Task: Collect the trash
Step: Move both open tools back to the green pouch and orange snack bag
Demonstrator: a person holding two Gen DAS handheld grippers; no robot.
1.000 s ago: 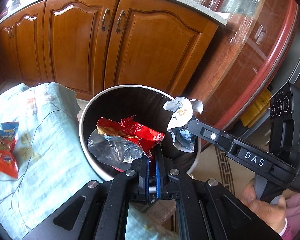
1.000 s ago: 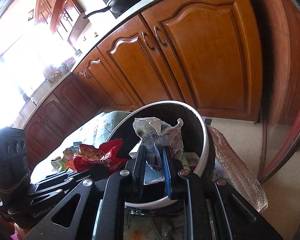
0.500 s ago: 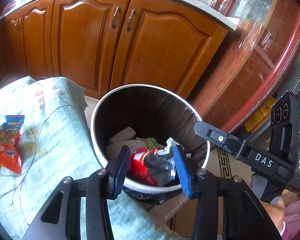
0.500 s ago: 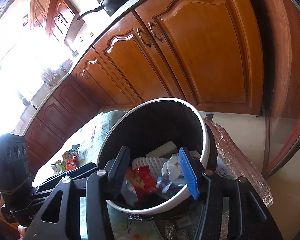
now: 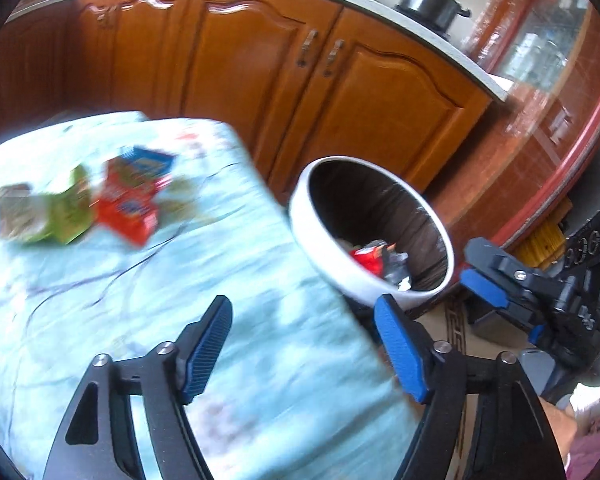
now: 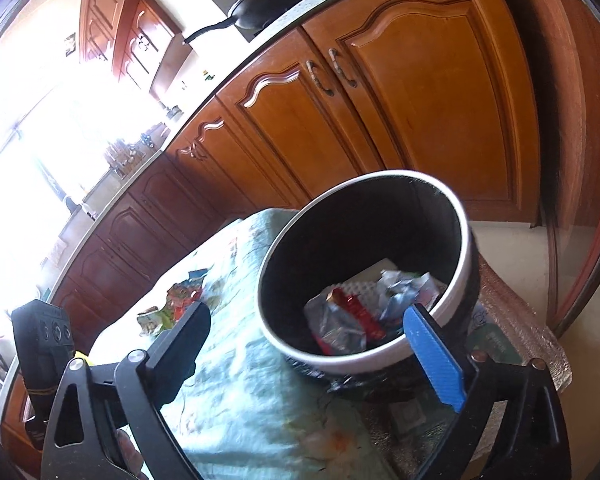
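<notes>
Reaching for the wrappers [image 5: 100,204] lying on the table [image 5: 260,360] left of the bin [image 5: 364,296] comes next; left gripper [image 5: 304,344] and right gripper [image 6: 320,344] both hang wide and empty, so pinch flat edges.

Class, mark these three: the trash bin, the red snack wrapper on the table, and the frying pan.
trash bin [image 6: 466,240], right wrist view, on its white rim.
red snack wrapper [image 5: 126,210], left wrist view, on its blurred middle.
frying pan [image 6: 272,2], right wrist view, on its dark bowl.
</notes>
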